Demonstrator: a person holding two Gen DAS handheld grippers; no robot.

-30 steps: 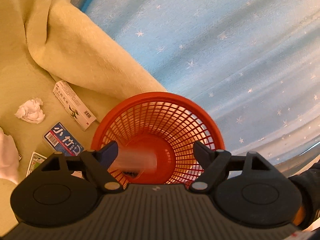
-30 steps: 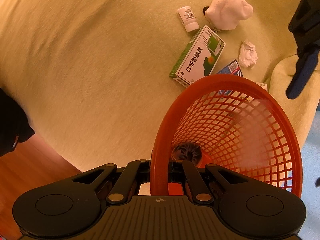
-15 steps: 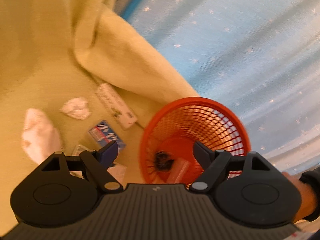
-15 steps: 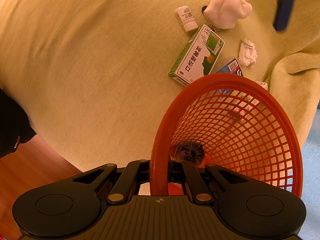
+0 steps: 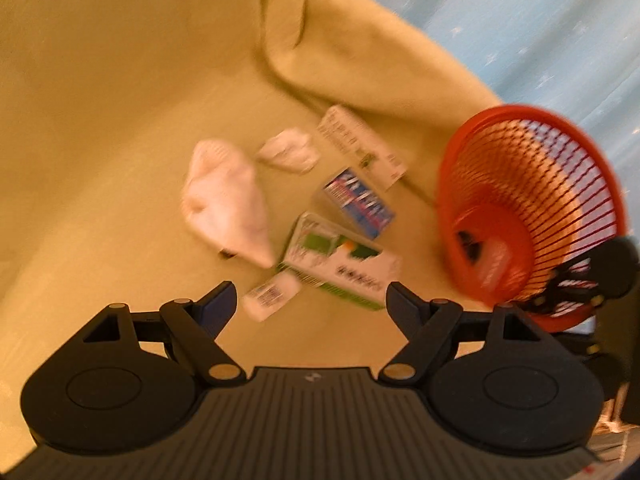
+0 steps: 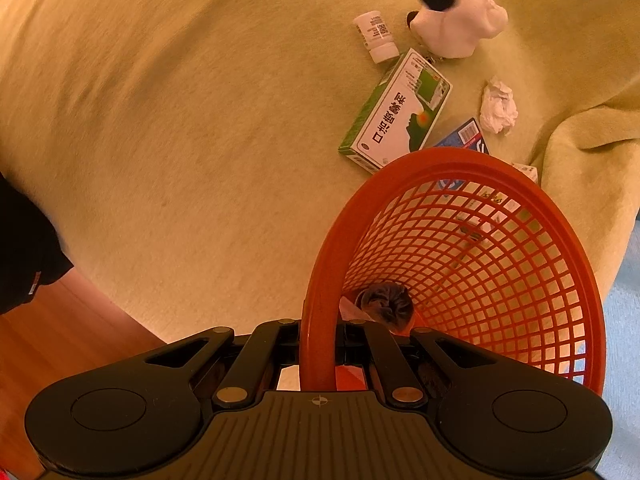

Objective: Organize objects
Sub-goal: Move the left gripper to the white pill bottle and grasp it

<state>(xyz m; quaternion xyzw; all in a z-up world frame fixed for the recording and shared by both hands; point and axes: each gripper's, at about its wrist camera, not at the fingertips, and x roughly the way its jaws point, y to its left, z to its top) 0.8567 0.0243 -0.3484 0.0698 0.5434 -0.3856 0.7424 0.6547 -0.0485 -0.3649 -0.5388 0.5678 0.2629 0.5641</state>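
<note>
1. Red mesh basket [image 6: 460, 264] is clamped at its rim by right gripper [image 6: 320, 354], tilted on yellow blanket [image 6: 200, 140].
2. Left gripper [image 5: 310, 300] is held wide apart, empty, above green box [image 5: 344, 268] & small bottle [image 5: 272, 294].

— What can't you make out?
— My left view is smeared; the box [image 5: 340, 276] print is unreadable.
— And right?
— The basket [image 6: 460, 160] rim hides my fingertips (and most of the blue packet [image 6: 466, 136]).

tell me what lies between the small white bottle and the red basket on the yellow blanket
In the right wrist view, the green and white box lies between the white bottle and the red basket rim, with a blue packet just beyond it at the rim.
</note>
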